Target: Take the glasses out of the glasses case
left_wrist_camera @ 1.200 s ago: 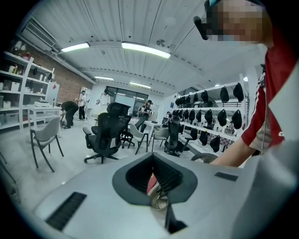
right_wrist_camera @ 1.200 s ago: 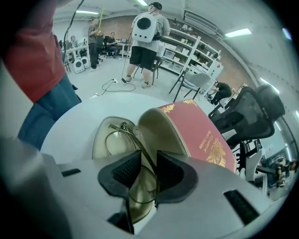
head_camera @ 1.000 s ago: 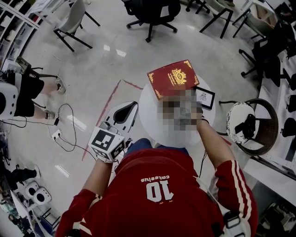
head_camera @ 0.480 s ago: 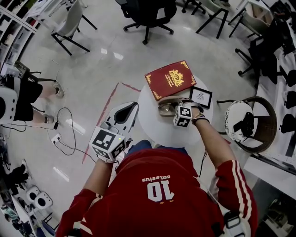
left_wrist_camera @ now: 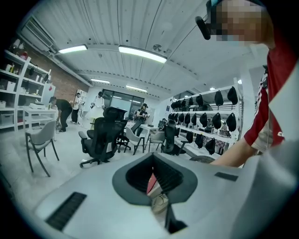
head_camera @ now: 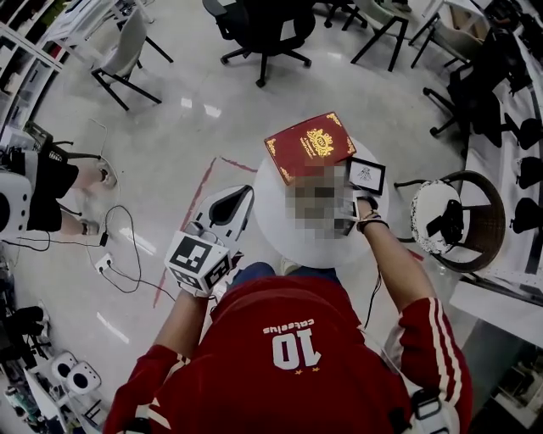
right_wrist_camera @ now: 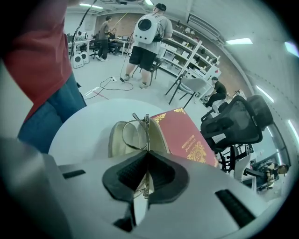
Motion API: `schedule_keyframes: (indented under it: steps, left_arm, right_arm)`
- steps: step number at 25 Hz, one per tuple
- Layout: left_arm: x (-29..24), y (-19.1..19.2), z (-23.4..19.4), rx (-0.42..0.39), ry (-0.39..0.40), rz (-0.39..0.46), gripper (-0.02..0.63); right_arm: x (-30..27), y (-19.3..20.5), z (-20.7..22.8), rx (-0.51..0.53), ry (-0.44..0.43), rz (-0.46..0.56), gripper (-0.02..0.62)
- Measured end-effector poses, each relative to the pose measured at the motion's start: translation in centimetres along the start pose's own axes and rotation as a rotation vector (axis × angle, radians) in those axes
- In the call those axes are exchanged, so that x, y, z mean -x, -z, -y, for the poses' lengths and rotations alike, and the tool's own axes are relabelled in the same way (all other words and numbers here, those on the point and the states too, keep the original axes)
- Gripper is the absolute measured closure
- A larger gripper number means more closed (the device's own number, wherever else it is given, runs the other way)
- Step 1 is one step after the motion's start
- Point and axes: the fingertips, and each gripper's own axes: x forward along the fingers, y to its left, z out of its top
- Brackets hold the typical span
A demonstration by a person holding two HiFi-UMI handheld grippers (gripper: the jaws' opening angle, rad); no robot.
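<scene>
In the right gripper view my right gripper point(right_wrist_camera: 147, 154) is shut on thin metal-framed glasses point(right_wrist_camera: 136, 134), gripping them near the hinge. The lenses stand up just above the open cream-lined glasses case point(right_wrist_camera: 117, 140), which lies on the round white table point(right_wrist_camera: 88, 123). In the head view a blurred patch covers the case and the right gripper; only the wrist point(head_camera: 367, 222) shows. My left gripper point(head_camera: 227, 206) hangs off the table's left edge, jaws together and holding nothing. The left gripper view point(left_wrist_camera: 154, 163) looks across the room.
A red book with gold print point(head_camera: 311, 146) lies at the table's far side, right behind the case point(right_wrist_camera: 187, 135). A small black-framed picture point(head_camera: 366, 175) sits at its right. A wicker chair point(head_camera: 462, 222) stands to the right, office chairs point(head_camera: 263, 25) beyond. Cables point(head_camera: 119, 246) trail on the floor at left.
Hardly anything has moved. The right hand stays over the case at the table's middle, and the left gripper keeps its place beside the table.
</scene>
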Motion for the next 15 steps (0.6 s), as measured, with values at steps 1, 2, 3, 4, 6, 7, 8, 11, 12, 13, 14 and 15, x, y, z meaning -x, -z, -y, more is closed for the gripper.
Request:
schedule_keyframes:
  steps: [1, 2, 3, 4, 6, 7, 8, 11, 12, 13, 14, 15]
  left_arm:
    - [0.3, 0.0, 0.0, 0.0, 0.002, 0.0, 0.598]
    - [0.6, 0.0, 0.1, 0.0, 0.004, 0.0, 0.598]
    - [0.8, 0.0, 0.2, -0.002, 0.009, 0.0, 0.598]
    - [1.0, 0.0, 0.3, -0.004, 0.014, 0.0, 0.598]
    - [1.5, -0.3, 0.6, -0.007, 0.026, 0.004, 0.598]
    - [1.7, -0.5, 0.7, -0.006, 0.033, 0.007, 0.598]
    - [1.9, -0.7, 0.9, -0.007, 0.042, 0.013, 0.598]
    - [2.1, -1.3, 1.5, -0.024, 0.076, 0.031, 0.598]
    - [2.2, -1.5, 1.8, -0.029, 0.089, 0.034, 0.598]
    - [2.3, -1.6, 2.1, -0.034, 0.1, 0.036, 0.598]
    - [2.5, -1.8, 2.4, -0.038, 0.11, 0.038, 0.598]
    - [2.7, -1.9, 2.6, -0.04, 0.118, 0.041, 0.598]
  right_arm:
    - [0.4, -0.1, 0.0, -0.009, 0.012, 0.002, 0.572]
    - [0.8, -0.2, 0.1, -0.019, 0.025, 0.003, 0.572]
    - [1.2, -0.3, 0.2, -0.03, 0.038, 0.003, 0.572]
    - [1.8, -0.5, 0.3, -0.045, 0.053, 0.004, 0.572]
    - [2.9, -0.9, 0.5, -0.093, 0.083, 0.011, 0.572]
    - [3.6, -1.1, 0.5, -0.126, 0.099, 0.018, 0.572]
    - [4.2, -1.3, 0.5, -0.161, 0.113, 0.025, 0.572]
    - [6.3, -1.9, 0.7, -0.248, 0.154, 0.047, 0.572]
    - [6.9, -2.0, 0.7, -0.266, 0.168, 0.051, 0.572]
    - [7.6, -2.2, 0.7, -0.281, 0.183, 0.054, 0.572]
    - [8.2, -2.4, 0.7, -0.297, 0.196, 0.058, 0.572]
    - [8.8, -2.6, 0.6, -0.314, 0.207, 0.064, 0.572]
